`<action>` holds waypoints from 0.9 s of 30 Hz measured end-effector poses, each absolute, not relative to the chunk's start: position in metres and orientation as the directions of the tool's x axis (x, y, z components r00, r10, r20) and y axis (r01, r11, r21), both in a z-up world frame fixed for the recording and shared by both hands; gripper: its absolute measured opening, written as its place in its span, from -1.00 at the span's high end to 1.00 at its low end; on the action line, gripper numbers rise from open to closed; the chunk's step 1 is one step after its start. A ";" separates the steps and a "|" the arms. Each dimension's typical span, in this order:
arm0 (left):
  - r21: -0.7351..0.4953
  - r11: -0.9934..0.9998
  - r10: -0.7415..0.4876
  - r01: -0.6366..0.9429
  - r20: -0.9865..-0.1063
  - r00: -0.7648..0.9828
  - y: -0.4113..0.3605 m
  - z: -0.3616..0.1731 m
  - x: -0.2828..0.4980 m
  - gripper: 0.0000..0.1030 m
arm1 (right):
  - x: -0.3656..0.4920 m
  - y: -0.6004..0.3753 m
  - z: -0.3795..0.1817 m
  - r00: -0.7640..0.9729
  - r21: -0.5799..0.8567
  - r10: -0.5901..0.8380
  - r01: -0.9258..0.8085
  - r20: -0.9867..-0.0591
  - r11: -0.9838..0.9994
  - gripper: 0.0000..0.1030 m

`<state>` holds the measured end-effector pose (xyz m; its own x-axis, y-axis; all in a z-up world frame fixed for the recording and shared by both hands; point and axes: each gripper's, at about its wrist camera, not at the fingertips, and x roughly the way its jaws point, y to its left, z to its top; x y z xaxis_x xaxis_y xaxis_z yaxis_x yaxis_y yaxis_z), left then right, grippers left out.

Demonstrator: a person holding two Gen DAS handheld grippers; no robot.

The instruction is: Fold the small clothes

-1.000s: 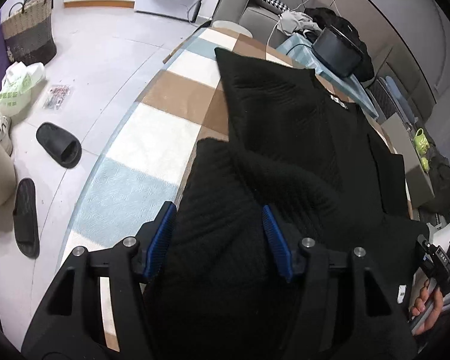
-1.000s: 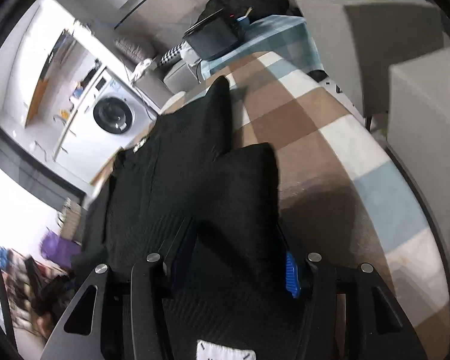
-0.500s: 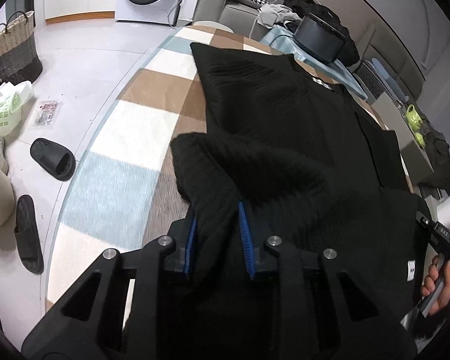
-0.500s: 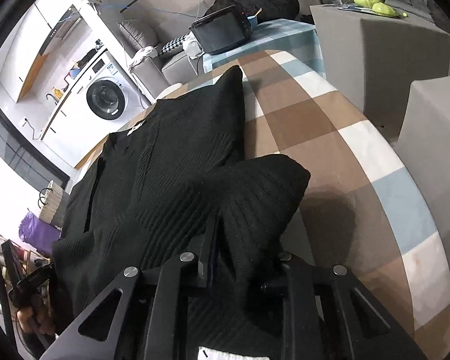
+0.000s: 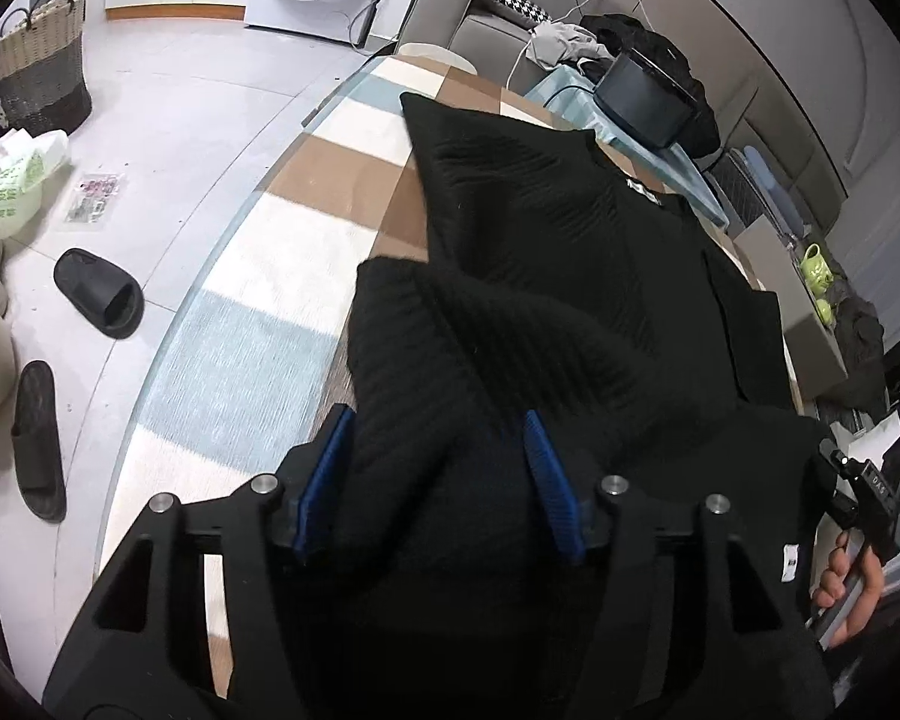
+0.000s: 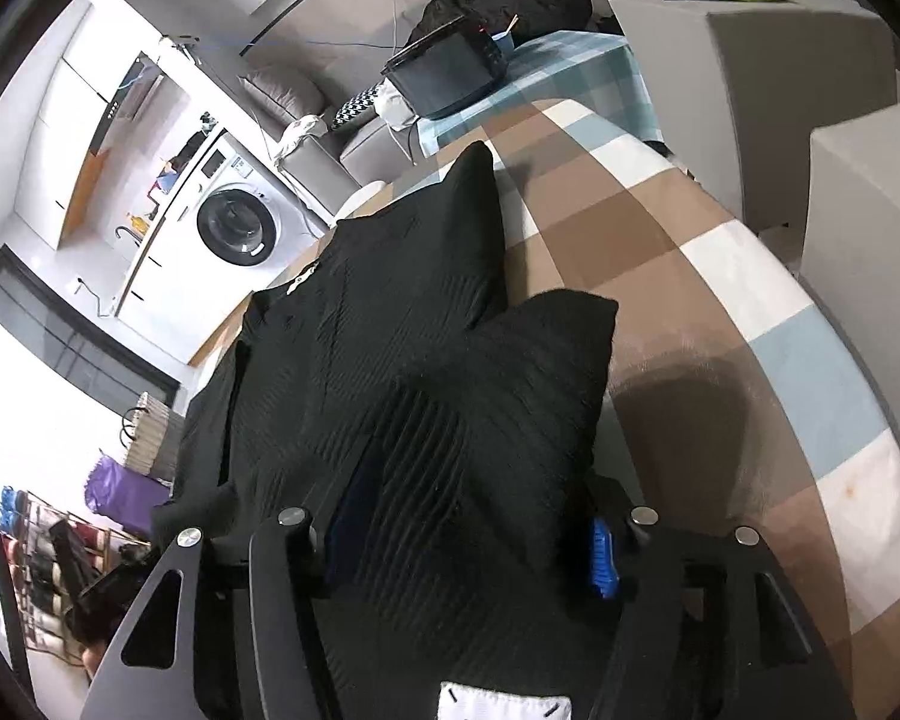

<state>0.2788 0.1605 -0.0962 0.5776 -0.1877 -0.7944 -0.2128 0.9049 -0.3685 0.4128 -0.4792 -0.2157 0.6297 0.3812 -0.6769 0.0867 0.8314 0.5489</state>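
Left side first.

- Left gripper: spread wide, with the blue pads standing off either side of the cloth. Half a second ago, pressed together on a raised ridge of knit; a second ago, spread as now.
- Black knit sweater: flat on the table with the checked cloth, collar label at the far end. Near left corner turned forward over the body and lower than half a second ago; no longer pulled up into a peak.
- Judged meaning: left corner carried over, set down and let go. No sign of any remaining hold on this side.

Right side.

- Right gripper: likewise spread, one blue pad visible at the right finger and ribbed knit lying loose in the gap. Half a second ago, pinching the same bunch of cloth.
- Sweater in this view: near right corner folded forward, its edge overhanging the checked cloth slightly and settled flatter than before.
- Judged meaning: both near corners released together, so one fold probably complete. Draw both grippers back without dragging the loose cloth between the fingers. Check the two turned corners for alignment before taking up the next fold.
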 end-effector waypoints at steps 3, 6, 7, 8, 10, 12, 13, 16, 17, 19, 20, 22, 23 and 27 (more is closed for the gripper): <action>-0.359 0.909 -0.182 -0.213 -0.801 0.570 0.158 -0.096 0.291 -0.08 | 0.422 -0.474 -0.217 0.629 0.544 0.369 0.103 -0.685 0.833 -0.29; -0.356 0.907 -0.177 -0.224 -0.806 0.566 0.157 -0.098 0.300 -0.11 | 0.431 -0.470 -0.219 0.630 0.534 0.352 0.118 -0.692 0.837 -0.30; -0.359 0.906 -0.178 -0.226 -0.805 0.566 0.157 -0.099 0.302 -0.12 | 0.434 -0.470 -0.220 0.631 0.529 0.344 0.125 -0.696 0.839 -0.29; -0.360 0.905 -0.178 -0.226 -0.804 0.568 0.156 -0.099 0.304 -0.12 | 0.435 -0.469 -0.220 0.633 0.525 0.337 0.130 -0.697 0.841 -0.21; -0.370 0.902 -0.188 -0.223 -0.800 0.569 0.157 -0.099 0.307 -0.12 | 0.439 -0.467 -0.221 0.627 0.511 0.328 0.131 -0.707 0.850 0.06; -0.390 0.895 -0.204 -0.217 -0.790 0.578 0.158 -0.100 0.309 -0.04 | 0.441 -0.466 -0.223 0.623 0.502 0.329 0.120 -0.710 0.856 0.19; -0.395 0.894 -0.209 -0.213 -0.786 0.582 0.158 -0.101 0.310 0.14 | 0.442 -0.467 -0.223 0.624 0.503 0.329 0.120 -0.709 0.856 0.28; -0.356 0.911 -0.182 -0.209 -0.801 0.571 0.153 -0.102 0.312 0.54 | 0.445 -0.469 -0.227 0.620 0.515 0.341 0.120 -0.707 0.849 0.43; -0.359 0.911 -0.187 -0.205 -0.800 0.570 0.152 -0.102 0.312 0.60 | 0.446 -0.469 -0.228 0.615 0.517 0.348 0.116 -0.708 0.848 0.46; -0.354 0.917 -0.195 -0.185 -0.800 0.567 0.148 -0.102 0.310 0.61 | 0.445 -0.467 -0.228 0.614 0.512 0.347 0.110 -0.709 0.852 0.48; -0.347 0.921 -0.193 -0.176 -0.801 0.567 0.145 -0.102 0.308 0.61 | 0.444 -0.467 -0.229 0.612 0.514 0.352 0.105 -0.708 0.851 0.49; -0.333 0.930 -0.193 -0.155 -0.802 0.565 0.139 -0.102 0.306 0.61 | 0.443 -0.467 -0.230 0.606 0.525 0.367 0.100 -0.706 0.845 0.50; -0.330 0.932 -0.195 -0.148 -0.803 0.563 0.137 -0.101 0.304 0.62 | 0.442 -0.467 -0.230 0.602 0.527 0.371 0.098 -0.707 0.844 0.50; -0.326 0.936 -0.200 -0.135 -0.807 0.556 0.132 -0.100 0.294 0.63 | 0.439 -0.463 -0.229 0.586 0.522 0.380 0.087 -0.715 0.848 0.53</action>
<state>0.2944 0.1321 -0.1002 0.5558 -0.2004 -0.8068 -0.1351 0.9358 -0.3255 0.4386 -0.4631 -0.2287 0.5864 0.3801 -0.7153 0.0870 0.8484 0.5222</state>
